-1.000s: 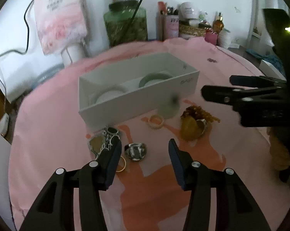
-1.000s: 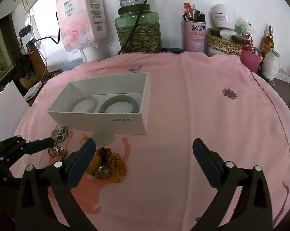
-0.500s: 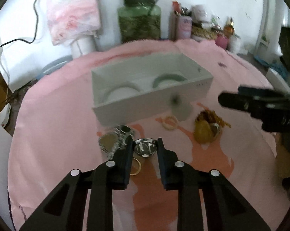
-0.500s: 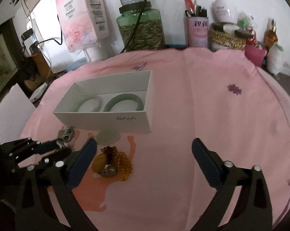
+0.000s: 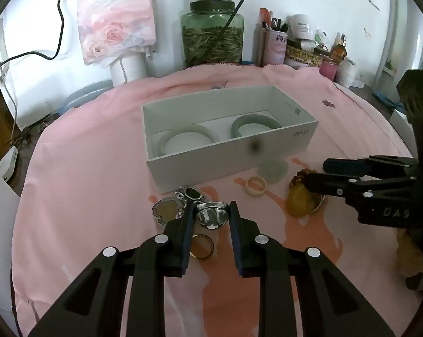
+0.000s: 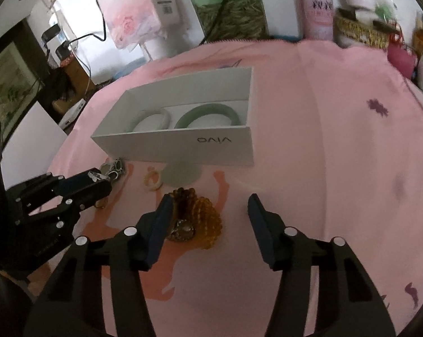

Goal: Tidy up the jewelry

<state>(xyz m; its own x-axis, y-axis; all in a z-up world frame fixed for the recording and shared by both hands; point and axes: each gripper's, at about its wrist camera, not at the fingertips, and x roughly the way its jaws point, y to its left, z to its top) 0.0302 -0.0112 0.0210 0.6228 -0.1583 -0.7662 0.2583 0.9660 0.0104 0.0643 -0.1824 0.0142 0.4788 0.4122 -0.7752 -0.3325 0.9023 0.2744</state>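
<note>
My left gripper (image 5: 211, 213) is shut on a silver ring (image 5: 212, 218) just above the pink cloth, near a gold ring (image 5: 201, 250), an oval brooch (image 5: 166, 210) and a dark-stone ring (image 5: 193, 193). The white box (image 5: 228, 163) behind holds two jade bangles (image 5: 187, 141) (image 5: 255, 123). A cream ring (image 5: 255, 186) and a pale jade disc (image 5: 273, 168) lie before the box. My right gripper (image 6: 210, 219) is open, low over the amber bead bracelet with its amber pendant (image 6: 203, 216); its left finger is beside the beads.
A green glass jar (image 5: 212, 39), a pink tissue pack (image 5: 116, 16), a pink pen cup (image 5: 273, 45) and toiletries stand along the wall behind the round table. A cable hangs over the jar. White card stands at the left edge (image 6: 29, 132).
My left gripper has closed on the silver ring and lifted it slightly. My right gripper has moved down and forward over the amber bracelet, still open.
</note>
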